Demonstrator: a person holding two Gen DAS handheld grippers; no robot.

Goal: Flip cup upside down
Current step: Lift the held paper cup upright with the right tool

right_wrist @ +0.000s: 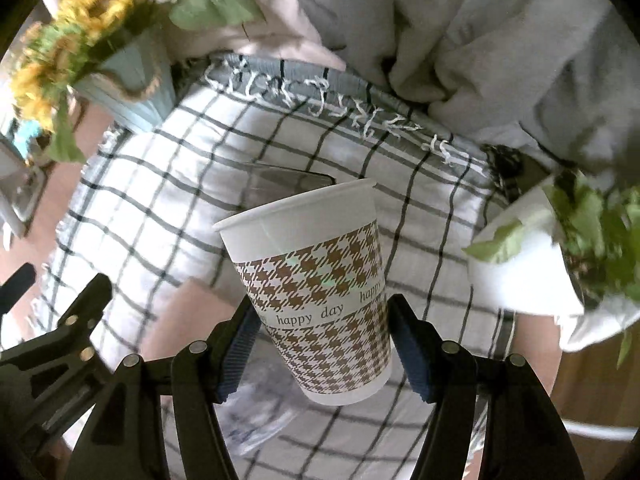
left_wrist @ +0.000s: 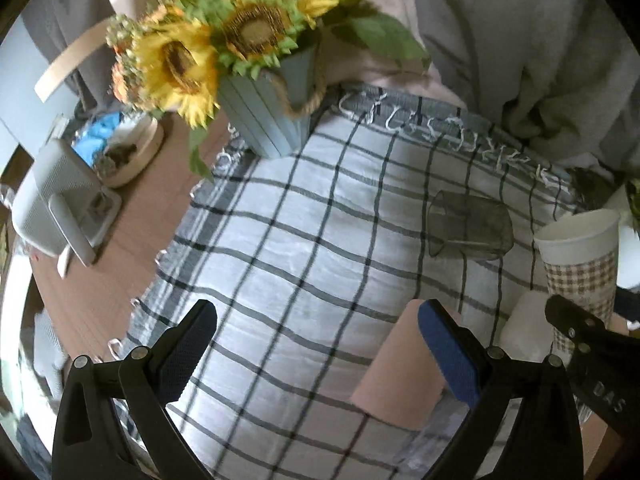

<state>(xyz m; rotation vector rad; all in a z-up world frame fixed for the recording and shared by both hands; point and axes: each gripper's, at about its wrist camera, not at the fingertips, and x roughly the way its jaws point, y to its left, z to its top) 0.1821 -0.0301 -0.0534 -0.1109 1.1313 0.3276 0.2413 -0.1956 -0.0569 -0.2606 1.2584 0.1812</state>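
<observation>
A white paper cup with a brown houndstooth band and "happy day" print is held between my right gripper's fingers, mouth up and tilted a little, above the checked cloth. The same cup shows in the left wrist view at the far right, with the right gripper's black finger beside it. My left gripper is open and empty, low over the cloth.
A clear glass lies on its side on the cloth, also behind the cup. A blue pot of sunflowers stands at the back left. A white pot with green leaves stands at the right. A grey device and a bowl sit on the wooden table.
</observation>
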